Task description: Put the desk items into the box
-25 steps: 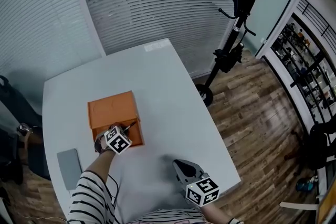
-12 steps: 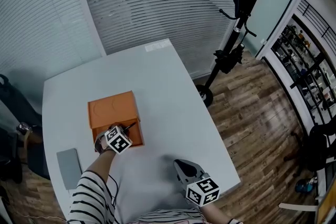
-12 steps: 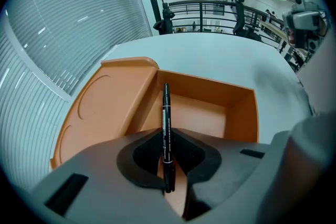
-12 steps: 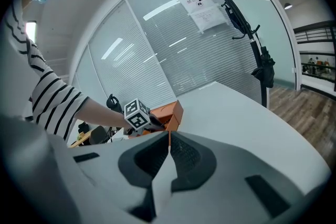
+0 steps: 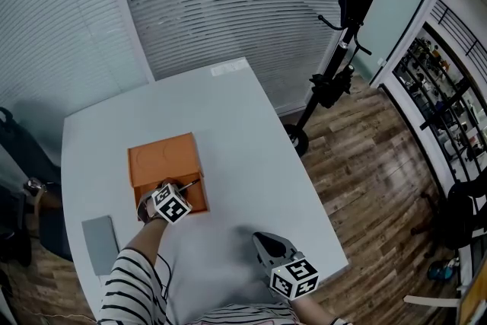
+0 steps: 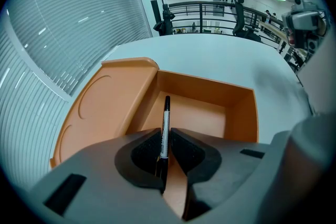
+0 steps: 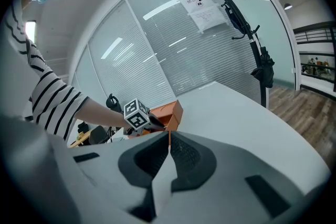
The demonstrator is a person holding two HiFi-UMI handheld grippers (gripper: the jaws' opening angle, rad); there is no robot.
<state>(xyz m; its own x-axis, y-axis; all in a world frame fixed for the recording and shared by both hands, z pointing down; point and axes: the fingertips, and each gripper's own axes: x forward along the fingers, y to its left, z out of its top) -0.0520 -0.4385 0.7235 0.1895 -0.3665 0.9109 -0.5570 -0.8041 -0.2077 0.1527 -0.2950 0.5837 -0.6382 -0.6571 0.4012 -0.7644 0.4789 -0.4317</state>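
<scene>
An open orange box lies on the white desk, its lid folded back to the left. My left gripper hovers over the box's near right part, shut on a black marker pen that points into the box's hollow. In the head view the pen sticks out over the box's right edge. My right gripper stands at the near side of the desk, shut with nothing between its jaws. From the right gripper view the box and the left gripper show ahead.
A grey flat pad lies at the desk's near left corner. A paper label sits at the far edge. A black coat stand rises on the wooden floor to the right. Window blinds line the far wall.
</scene>
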